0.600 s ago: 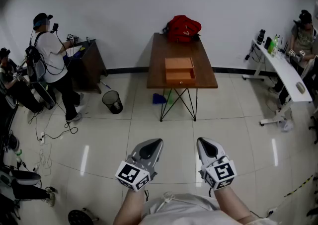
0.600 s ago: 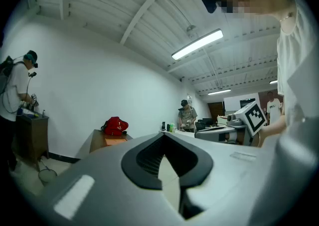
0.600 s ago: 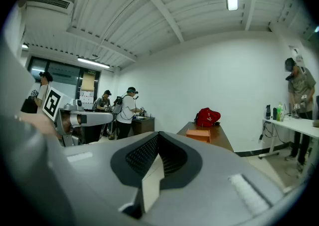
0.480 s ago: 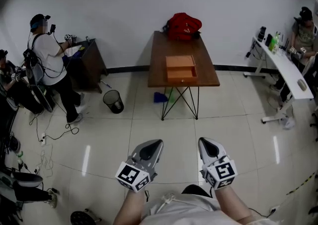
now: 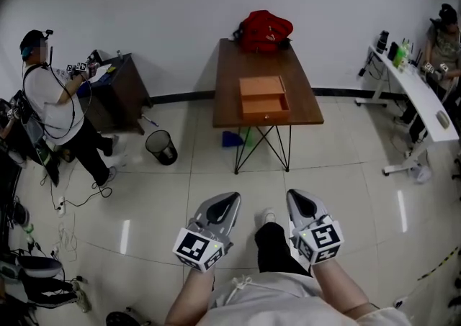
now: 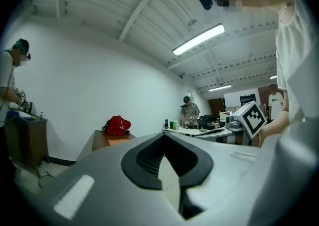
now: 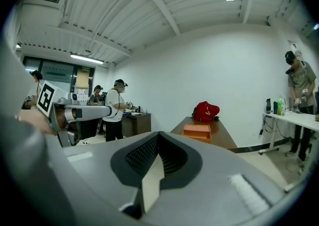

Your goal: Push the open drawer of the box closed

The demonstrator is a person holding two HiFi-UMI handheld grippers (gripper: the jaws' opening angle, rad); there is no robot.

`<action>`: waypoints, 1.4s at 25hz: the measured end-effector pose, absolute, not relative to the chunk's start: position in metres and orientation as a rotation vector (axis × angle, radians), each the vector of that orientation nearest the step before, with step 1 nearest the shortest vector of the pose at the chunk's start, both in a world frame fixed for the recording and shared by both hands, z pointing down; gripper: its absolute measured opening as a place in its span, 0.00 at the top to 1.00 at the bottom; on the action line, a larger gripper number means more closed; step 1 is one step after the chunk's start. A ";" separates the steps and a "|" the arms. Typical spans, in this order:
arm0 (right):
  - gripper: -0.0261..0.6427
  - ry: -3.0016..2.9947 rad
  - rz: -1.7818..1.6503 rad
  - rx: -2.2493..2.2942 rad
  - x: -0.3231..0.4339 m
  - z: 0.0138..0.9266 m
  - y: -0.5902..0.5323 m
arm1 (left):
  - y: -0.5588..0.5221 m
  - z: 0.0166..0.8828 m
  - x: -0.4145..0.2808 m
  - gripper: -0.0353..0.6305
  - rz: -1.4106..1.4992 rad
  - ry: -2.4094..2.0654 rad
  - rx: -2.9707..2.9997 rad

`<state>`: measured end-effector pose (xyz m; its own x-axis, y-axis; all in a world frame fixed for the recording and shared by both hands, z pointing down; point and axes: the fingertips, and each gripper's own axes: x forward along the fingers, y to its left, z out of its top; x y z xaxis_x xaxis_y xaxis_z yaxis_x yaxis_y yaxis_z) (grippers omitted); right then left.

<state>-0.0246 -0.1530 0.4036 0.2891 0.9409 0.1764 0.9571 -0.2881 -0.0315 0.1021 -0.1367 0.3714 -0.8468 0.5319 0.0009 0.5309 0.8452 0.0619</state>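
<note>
The orange box (image 5: 263, 90) sits on a brown table (image 5: 229, 94) across the room, and its drawer (image 5: 265, 109) stands pulled out toward me. Both grippers hang low near my body, far from the table. My left gripper (image 5: 230, 200) is shut with nothing in it, and so is my right gripper (image 5: 296, 198). The box (image 7: 197, 131) shows ahead past the jaws in the right gripper view, on the table (image 7: 224, 140). The left gripper view catches the box (image 6: 117, 140) small and distant, with the left gripper (image 6: 162, 137) in front.
A red bag (image 5: 265, 31) lies at the table's far end. A black bin (image 5: 160, 147) and a dark cabinet (image 5: 119, 91) stand to the left, where a person (image 5: 54, 112) works. A white desk (image 5: 416, 98) with another person lines the right wall. Tiled floor lies between me and the table.
I have moved nearer the table, and my dark-trousered leg now shows between the grippers. The person at the left has shifted further left. Both grippers remain shut.
</note>
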 end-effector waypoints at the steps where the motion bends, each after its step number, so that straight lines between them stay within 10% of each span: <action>1: 0.95 -1.788 -0.186 -2.418 -0.029 0.405 -0.139 | -0.124 0.374 0.099 0.94 0.104 2.996 0.871; 35: 0.95 -1.416 -0.567 -2.063 -0.186 0.642 0.280 | 0.309 0.621 -0.074 0.94 0.888 3.040 1.170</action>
